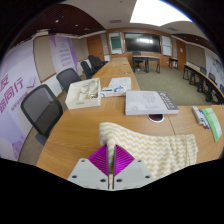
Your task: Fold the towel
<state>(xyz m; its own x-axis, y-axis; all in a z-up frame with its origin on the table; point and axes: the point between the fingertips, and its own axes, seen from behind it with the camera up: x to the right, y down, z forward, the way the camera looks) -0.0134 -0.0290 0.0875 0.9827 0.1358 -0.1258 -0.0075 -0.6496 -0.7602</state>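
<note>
A cream towel point(160, 150) with a zigzag weave lies on the wooden table point(75, 135), spread to the right of my fingers. One end of it runs as a narrow strip point(112, 140) down between my fingers. My gripper point(110, 163) is shut on that strip, its purple pads point(99, 160) pressed together on the cloth, just above the table's near part.
Beyond the towel lie a white tray point(83, 93) with items, a stack of papers point(150, 102) and a small dark round thing point(155, 118). A green packet point(213, 125) sits at the right. Office chairs point(42, 108) stand along the left side.
</note>
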